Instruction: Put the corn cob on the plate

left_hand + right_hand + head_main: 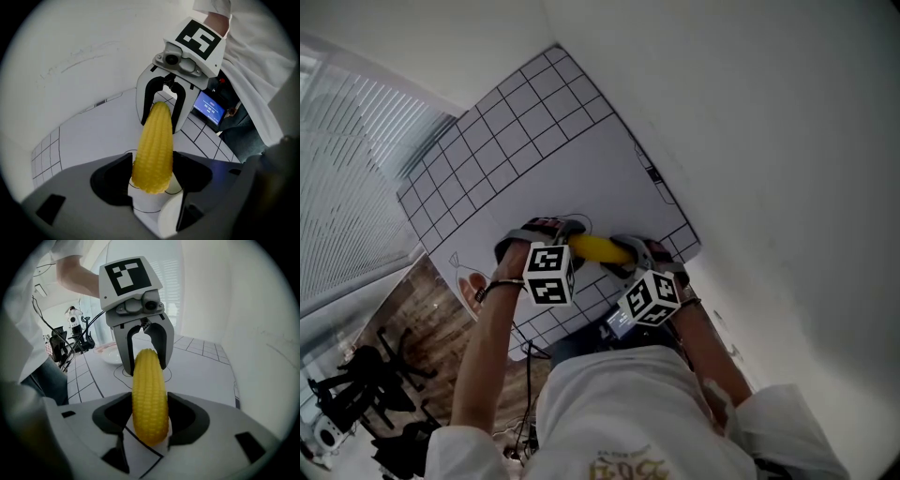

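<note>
Yellow against the white gridded mat [534, 141], the corn cob [598, 248] is seen in the head view just below centre, towards six o'clock. It is spanned between the left gripper [570, 240] at its nine o'clock end and the right gripper [628, 255] at its three o'clock end, and is carried above the mat rather than laid on it.

In the left gripper view, the cob's thick end is clasped between that gripper's jaws at six o'clock. The tapered tip is taken at twelve o'clock by the other gripper's fingers [177, 110].

In the right gripper view, the near end of the cob is pinched between the right jaws, with both pads pressed against the kernels. A white plate [107, 354] is shown on the mat at nine o'clock, behind and beside the left gripper, with nothing visible on the part that shows.

The pick-up is judged done. The cob appears to be shared between the two grippers, as in a handover. Carrying it across to the plate and releasing it there are left to do.
</note>
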Tool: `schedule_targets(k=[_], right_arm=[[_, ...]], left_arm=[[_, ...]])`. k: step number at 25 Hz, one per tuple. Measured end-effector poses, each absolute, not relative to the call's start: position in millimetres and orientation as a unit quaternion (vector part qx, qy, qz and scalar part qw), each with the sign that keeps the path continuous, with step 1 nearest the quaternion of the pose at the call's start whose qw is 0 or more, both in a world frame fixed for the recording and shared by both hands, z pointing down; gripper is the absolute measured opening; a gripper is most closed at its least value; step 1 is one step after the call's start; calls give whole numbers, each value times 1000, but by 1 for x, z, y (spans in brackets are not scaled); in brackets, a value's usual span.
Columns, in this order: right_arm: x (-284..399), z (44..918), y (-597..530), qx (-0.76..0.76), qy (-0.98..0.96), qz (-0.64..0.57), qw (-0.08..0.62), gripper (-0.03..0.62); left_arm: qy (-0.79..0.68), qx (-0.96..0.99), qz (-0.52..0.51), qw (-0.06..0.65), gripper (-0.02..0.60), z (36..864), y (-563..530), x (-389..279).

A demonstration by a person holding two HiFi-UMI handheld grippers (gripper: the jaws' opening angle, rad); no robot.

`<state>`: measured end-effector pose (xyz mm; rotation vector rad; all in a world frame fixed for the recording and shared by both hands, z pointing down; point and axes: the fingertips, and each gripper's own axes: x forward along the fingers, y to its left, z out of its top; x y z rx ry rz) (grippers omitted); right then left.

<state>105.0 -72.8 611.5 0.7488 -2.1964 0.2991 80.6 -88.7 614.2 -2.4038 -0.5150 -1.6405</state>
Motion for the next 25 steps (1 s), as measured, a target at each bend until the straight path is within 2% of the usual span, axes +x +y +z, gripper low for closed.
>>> schedule_targets(k=[15, 25], right_arm=[[102, 582, -79, 263, -875, 75, 400, 239], [97, 548, -81, 250, -877, 15, 409, 239]], left_arm=[[-128, -827, -544, 66, 272, 588, -92, 76], [-84, -838, -533, 80, 272, 556, -91, 70]])
